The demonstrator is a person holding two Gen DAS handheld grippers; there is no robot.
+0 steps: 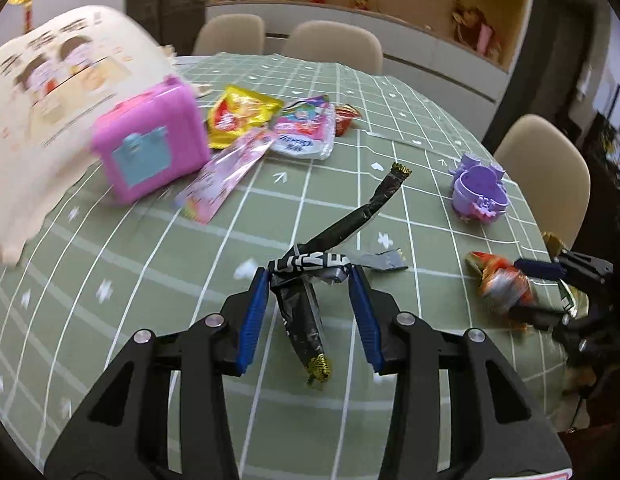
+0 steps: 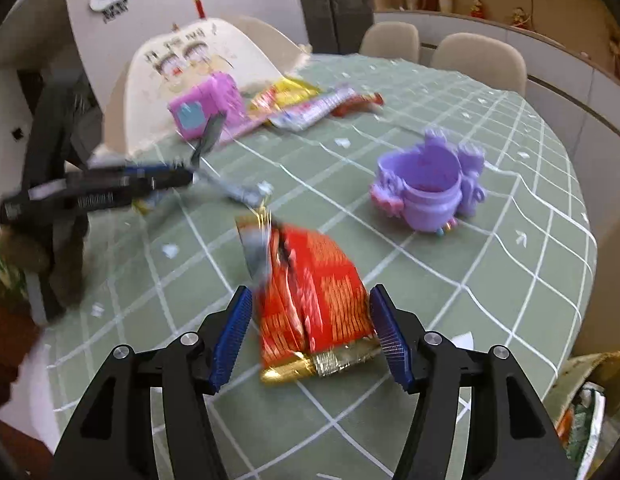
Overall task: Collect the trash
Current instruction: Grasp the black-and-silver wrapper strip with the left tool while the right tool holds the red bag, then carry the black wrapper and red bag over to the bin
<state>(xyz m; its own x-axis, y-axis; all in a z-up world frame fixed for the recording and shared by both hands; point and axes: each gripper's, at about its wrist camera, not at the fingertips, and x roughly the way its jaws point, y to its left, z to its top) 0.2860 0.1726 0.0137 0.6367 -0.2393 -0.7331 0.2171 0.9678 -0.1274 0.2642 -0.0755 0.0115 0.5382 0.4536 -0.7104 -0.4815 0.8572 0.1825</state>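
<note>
Left tongs [image 1: 310,276] grip black wrapper [image 1: 306,312]; red wrapper [image 2: 313,300] between right tongs [image 2: 310,312]

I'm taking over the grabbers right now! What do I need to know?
Left gripper: jaws shut on the black wrapper, lifted off the green tablecloth.
Right gripper: jaws open around the red-and-gold wrapper, not pressing it.
Still on the table: yellow packet, pink-and-white packets, clear pink wrapper, small red wrapper, all beside the pink toy case. The purple toy cup stands apart.
The cream printed bag sits behind the case, maybe for the trash.
Done: one wrapper picked up. Left: everything else.
</note>
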